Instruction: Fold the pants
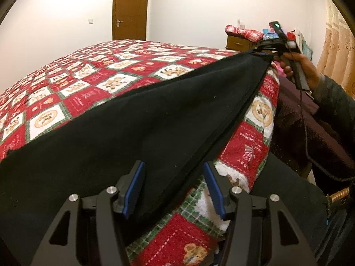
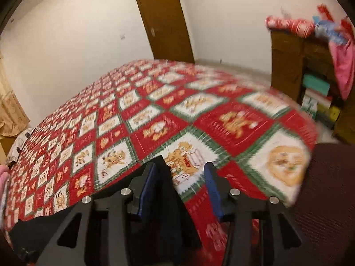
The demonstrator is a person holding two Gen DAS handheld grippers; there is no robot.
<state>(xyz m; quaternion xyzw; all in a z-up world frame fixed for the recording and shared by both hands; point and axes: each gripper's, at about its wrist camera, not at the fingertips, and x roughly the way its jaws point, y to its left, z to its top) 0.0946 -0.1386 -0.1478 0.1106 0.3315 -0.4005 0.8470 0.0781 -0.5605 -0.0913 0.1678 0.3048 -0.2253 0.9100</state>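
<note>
Keeping the pants taut needs both open grippers closed: left gripper straddles the near edge, right gripper barely touches cloth.

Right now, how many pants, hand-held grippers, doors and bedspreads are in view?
Black pants: 1
Hand-held grippers: 2, left hand-held gripper, right hand-held gripper
Brown door: 1
Red patchwork bedspread: 1
Total: 5

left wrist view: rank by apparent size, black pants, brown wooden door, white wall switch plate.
1. Black pants, though they lie nearest the camera, which inflates them.
2. Brown wooden door.
3. White wall switch plate.
</note>
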